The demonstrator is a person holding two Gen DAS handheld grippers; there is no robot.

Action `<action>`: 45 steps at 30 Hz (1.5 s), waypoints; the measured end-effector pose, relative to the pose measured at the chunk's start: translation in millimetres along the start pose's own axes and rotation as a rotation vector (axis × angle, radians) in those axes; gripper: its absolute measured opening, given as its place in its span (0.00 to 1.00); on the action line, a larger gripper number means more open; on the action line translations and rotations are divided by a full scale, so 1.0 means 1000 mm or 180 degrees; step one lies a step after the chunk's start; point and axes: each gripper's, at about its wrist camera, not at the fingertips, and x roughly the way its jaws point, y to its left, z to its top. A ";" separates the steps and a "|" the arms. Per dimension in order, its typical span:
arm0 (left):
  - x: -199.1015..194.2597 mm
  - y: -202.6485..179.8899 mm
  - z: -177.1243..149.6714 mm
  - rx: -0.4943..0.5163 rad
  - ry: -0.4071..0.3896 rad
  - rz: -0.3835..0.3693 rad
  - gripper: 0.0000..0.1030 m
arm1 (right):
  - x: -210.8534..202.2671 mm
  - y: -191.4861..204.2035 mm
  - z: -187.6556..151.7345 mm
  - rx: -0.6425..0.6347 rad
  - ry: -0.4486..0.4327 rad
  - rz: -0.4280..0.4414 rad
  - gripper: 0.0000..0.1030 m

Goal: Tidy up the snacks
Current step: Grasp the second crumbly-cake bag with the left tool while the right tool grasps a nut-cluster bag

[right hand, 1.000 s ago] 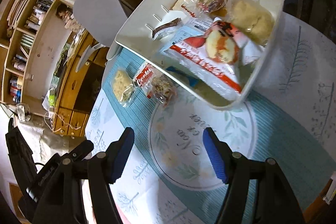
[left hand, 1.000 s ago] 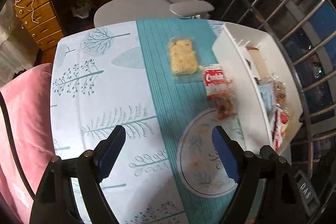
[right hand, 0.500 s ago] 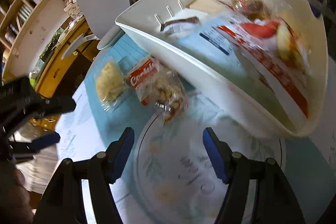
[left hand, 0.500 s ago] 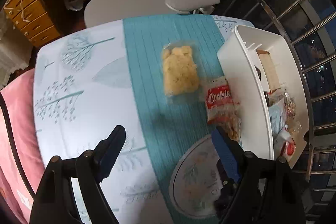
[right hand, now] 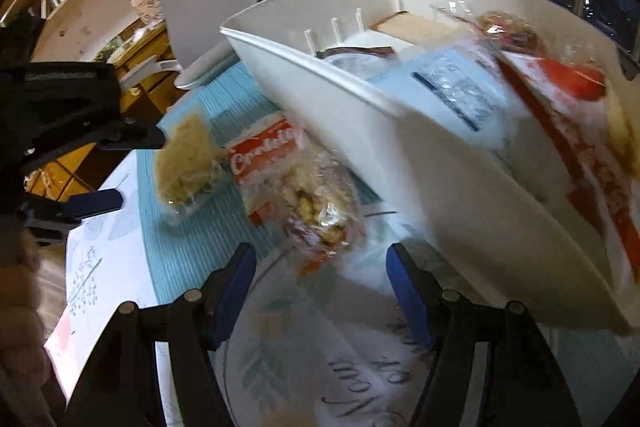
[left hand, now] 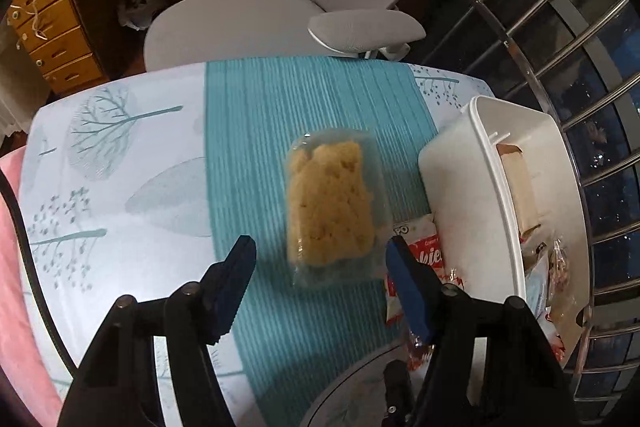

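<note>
Your left gripper (left hand: 320, 259) has its jaws apart and has just been narrowing them; nothing is pinched yet. The near end of the clear pack of yellow crumbly snack (left hand: 332, 207) sits between the blue pads without touching either one. Your right gripper (right hand: 320, 267) is also released and empty, its jaws hanging over the round printed motif on the tablecloth (right hand: 304, 347), with the cookie bag (right hand: 296, 187) just ahead of the tips.

Both loose snacks lie on the teal stripe of the cloth, beside the white bin (left hand: 460, 195). The cookie bag is right against the bin's outer wall, and the yellow pack lies just beside the bag on the side away from the bin.

Judging by this, the task is well under way. Several packs already sit inside the bin, among them a red-and-white bag (right hand: 580, 131), a pale blue pack (right hand: 452, 91) and a brown card piece (right hand: 416, 27). These two on the table look like what is left, and neither is lifted.

The yellow pack's long axis runs straight away from your left gripper toward the grey chair (left hand: 256, 23), so your jaws span its short width. The cookie bag's long axis runs roughly along the bin wall, its printed red end pointing away from your right gripper.
</note>
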 end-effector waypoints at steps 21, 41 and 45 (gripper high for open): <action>0.059 -0.019 0.010 0.0154 -0.0030 0.0086 0.69 | 0.013 0.023 0.000 -0.0479 -0.0195 -0.0119 0.51; 0.014 0.002 -0.010 0.0109 -0.0331 0.0294 0.40 | -0.007 0.024 0.009 -0.0678 -0.0301 0.0022 0.40; -0.009 0.011 -0.024 0.0076 -0.0394 0.0324 0.40 | -0.016 0.026 0.009 -0.0794 -0.0312 0.0030 0.39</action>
